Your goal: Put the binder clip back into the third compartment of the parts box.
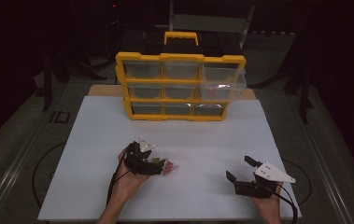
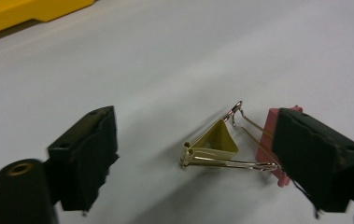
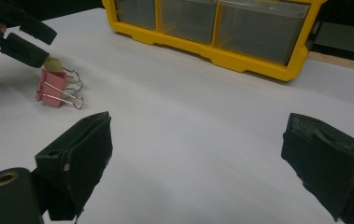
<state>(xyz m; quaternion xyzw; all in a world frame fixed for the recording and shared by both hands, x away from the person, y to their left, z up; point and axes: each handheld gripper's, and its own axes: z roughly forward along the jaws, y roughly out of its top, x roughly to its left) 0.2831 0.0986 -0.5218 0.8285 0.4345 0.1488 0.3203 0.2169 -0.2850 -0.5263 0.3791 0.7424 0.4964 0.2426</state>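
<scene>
High view is showing a dim room and a smooth white tabletop [image 1: 174,140] bearing a yellow organizer [image 1: 180,86] of clear drawers, one pulled out. Gold binder clip [image 2: 214,144] and pink binder clip [image 2: 270,144] are lying between the left gripper's [image 2: 202,158] released jaws; the right gripper [image 3: 202,163] is gaping, holding nothing.

Camera setup: one fixed overhead, two riding on the grippers

High view looks forward and down over the white table [image 1: 174,135] to the yellow drawer cabinet [image 1: 180,86]; gripper views sit low and close (both catch the binder clips [image 3: 53,86], cabinet edge)
</scene>
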